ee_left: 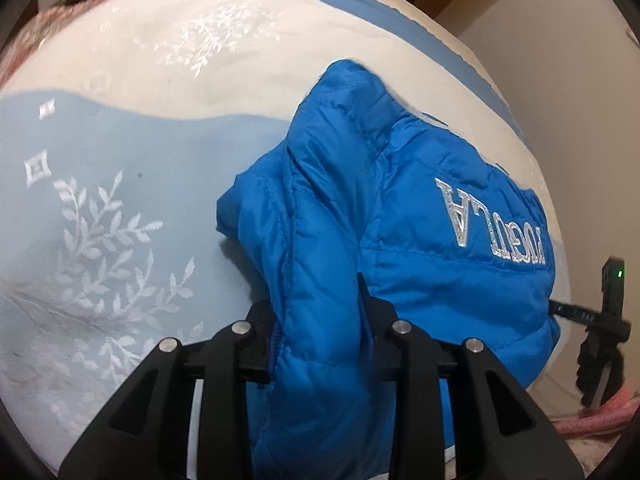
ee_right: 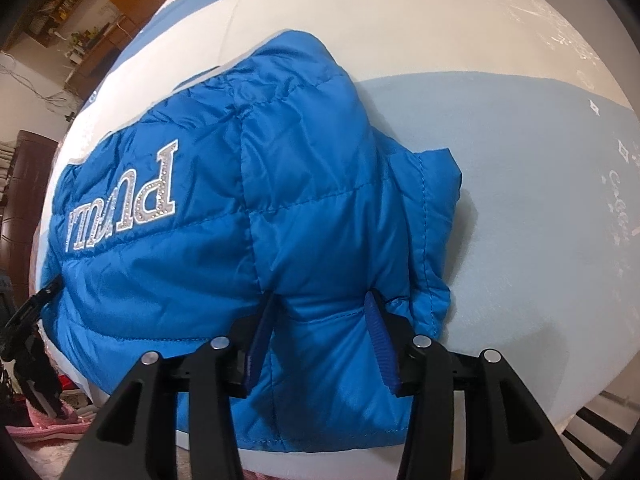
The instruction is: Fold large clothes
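Blue quilted jacket [ee_left: 400, 208] lying folded on a bed [ee_left: 140, 92], over a pale blue and cream bedspread [ee_right: 520, 140] with white leaf print. Silver lettering [ee_right: 128, 208] on the jacket's upper face, upside down from both wrist views. Left tongs [ee_left: 320, 312] clamped on a puffy fold at the jacket's near edge, padding bulging up between the fingers. Right tongs [ee_right: 320, 312] closed on another thick fold along the same near edge, blue ribbed pads [ee_right: 380, 344] pressing into the fabric on both sides. Both tongs angled steeply down. Floor [ee_left: 580, 60] beyond the bed's far side.
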{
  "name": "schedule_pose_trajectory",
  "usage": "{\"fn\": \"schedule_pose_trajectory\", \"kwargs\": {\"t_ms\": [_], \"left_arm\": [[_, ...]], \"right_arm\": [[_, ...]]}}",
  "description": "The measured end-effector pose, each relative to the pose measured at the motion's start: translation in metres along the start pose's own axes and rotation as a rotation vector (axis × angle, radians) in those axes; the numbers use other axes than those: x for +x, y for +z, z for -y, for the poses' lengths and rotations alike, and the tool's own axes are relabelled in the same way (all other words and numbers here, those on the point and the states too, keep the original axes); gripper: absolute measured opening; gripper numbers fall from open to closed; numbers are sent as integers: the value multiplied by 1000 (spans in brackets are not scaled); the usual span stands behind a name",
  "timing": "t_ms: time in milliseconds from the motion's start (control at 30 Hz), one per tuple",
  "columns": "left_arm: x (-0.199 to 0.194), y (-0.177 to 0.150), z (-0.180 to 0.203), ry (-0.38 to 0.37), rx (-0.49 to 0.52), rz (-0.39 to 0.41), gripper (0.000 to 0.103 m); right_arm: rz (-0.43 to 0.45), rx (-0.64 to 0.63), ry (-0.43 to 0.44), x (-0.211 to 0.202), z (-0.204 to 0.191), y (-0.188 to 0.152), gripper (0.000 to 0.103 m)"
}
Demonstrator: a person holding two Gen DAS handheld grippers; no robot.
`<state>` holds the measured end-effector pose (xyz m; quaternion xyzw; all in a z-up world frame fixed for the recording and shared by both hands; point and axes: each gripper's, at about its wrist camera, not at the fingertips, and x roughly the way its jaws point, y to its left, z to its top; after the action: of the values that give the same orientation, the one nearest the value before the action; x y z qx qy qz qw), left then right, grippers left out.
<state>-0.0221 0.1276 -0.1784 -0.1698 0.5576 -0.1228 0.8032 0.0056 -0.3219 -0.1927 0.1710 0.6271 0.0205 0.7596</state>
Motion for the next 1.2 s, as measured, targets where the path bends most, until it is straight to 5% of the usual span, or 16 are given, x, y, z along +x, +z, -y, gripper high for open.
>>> {"fn": "schedule_pose_trajectory", "kwargs": {"t_ms": [333,667,1000,1200], "left_arm": [[-51,3,29,-33,-25,95,17],[-97,14,154,-13,117,186,17],[-53,2,277,79,262,167,17],[-7,-9,311,132,299,100,19]], "right_arm": [[21,-27,84,-13,21,-9,53],[105,-137,124,-78,33,-5,53],[125,-207,102,-123,47,-5,53],[125,-226,128,-127,60,-3,52]]}}
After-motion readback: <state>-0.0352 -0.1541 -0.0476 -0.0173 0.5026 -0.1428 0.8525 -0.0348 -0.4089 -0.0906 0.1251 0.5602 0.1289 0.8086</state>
